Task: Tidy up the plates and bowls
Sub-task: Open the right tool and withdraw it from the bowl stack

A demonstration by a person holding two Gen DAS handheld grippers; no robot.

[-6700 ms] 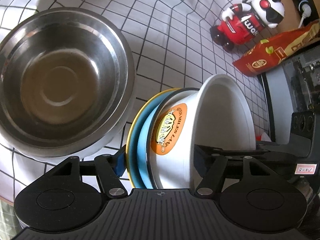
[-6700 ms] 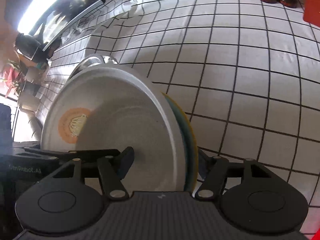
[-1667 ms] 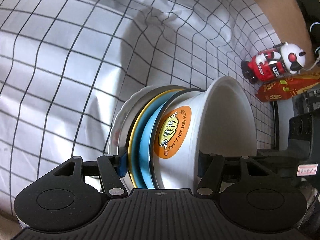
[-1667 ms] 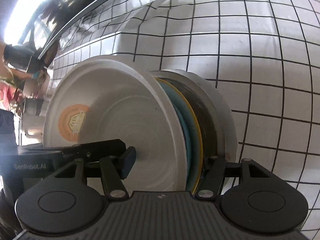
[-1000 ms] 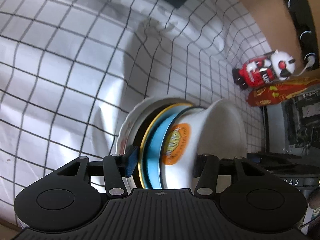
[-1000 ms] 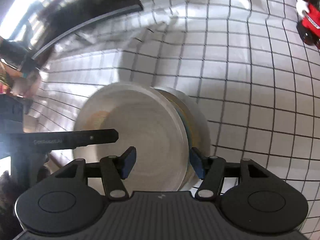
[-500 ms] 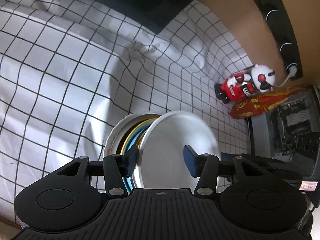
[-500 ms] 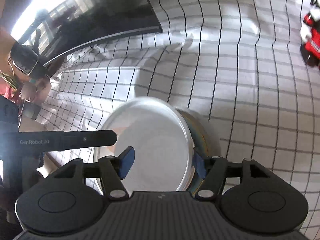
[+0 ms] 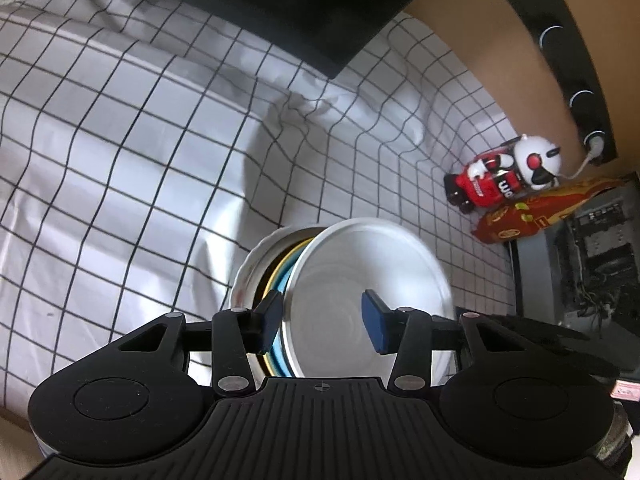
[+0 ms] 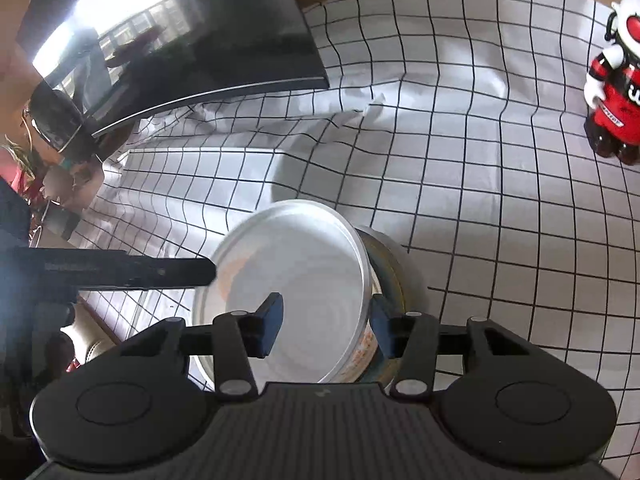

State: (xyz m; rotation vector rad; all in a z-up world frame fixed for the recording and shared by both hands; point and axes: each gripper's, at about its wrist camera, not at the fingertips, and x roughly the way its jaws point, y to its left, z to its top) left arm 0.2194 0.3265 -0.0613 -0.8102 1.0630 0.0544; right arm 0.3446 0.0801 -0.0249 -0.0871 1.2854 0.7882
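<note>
1. Both grippers have lifted clear of the stack since the earliest frames, when each clamped its edge; the large steel bowl seen then is no longer in view, and the stack now sits on the checked cloth (image 9: 120,168) with a scalloped white plate (image 9: 256,256) at the bottom.
2. Left view: the left gripper (image 9: 322,322) hangs above the near-left rim of the white bowl (image 9: 368,264). Its jaws have just been closing and now stand partly open, with nothing pinched; the left pad is over the yellow plate (image 9: 276,276) and blue plate (image 9: 286,282), the right pad over the bowl's hollow.
3. The stack lies directly below and slightly far of this gripper, offset to its right.
4. Right view: the right gripper (image 10: 326,326) hovers over the bowl's (image 10: 296,264) near-right rim. Its jaws have likewise just been closing and are partly open, empty; the bowl's wall shows between the pads, but neither pad presses on it.
5. The left gripper's finger (image 10: 132,272) reaches in from the left towards the bowl's far-left rim.
6. Judgement: the stack is round, so there is no long axis to align with. Both hands are about equally near, on opposite sides.
7. Far right, well apart: a red toy robot (image 10: 616,92) and a red packet (image 9: 536,216).
</note>
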